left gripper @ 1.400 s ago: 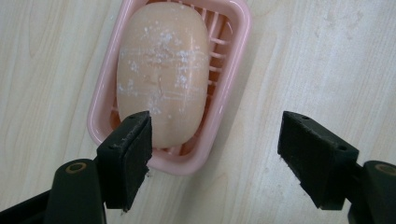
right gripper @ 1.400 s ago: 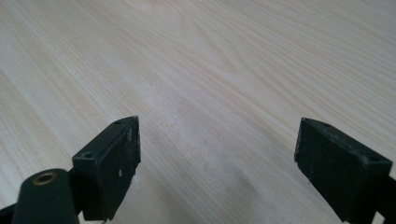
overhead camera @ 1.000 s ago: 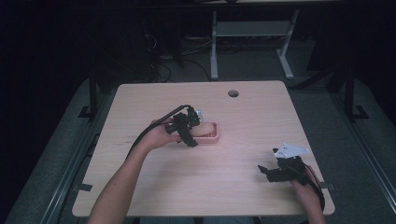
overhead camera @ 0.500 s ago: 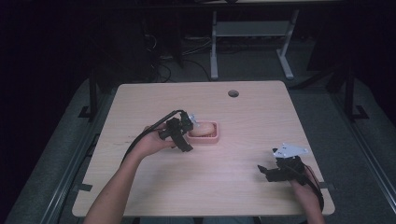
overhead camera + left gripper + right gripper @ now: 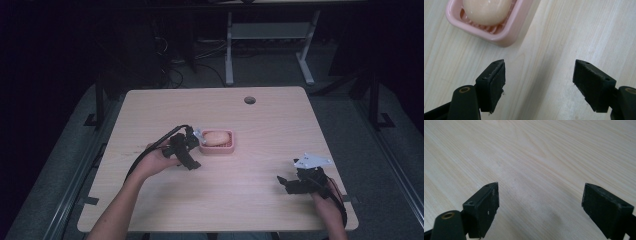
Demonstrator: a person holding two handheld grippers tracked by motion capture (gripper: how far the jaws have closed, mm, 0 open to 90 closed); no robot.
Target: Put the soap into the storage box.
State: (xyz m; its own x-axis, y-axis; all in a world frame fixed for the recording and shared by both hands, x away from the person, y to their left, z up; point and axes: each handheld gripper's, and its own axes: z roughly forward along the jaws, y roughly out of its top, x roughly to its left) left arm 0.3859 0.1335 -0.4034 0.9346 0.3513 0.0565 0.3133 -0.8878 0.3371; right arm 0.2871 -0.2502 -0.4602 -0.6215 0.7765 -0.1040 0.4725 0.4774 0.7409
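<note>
Soap (image 5: 216, 137), pale and rounded, lies in the pink ribbed soap dish (image 5: 229, 148) near the middle of the wooden table (image 5: 260, 120). Your left gripper (image 5: 194, 150) sits just beside the dish on its left side in the high view, apart from it; in the left gripper view its jaws stand wide, with bare wood between the pads (image 5: 496, 82) and nothing gripped, while the dish (image 5: 506, 37) and soap (image 5: 486, 10) lie ahead of the left-hand jaw, toward the top left corner. Your right gripper (image 5: 292, 184) rests near the table's front right corner, well apart from the dish. In the right gripper view its jaws also stand wide, with only wood grain between them. Cable trails from the left gripper back along your forearm.
</note>
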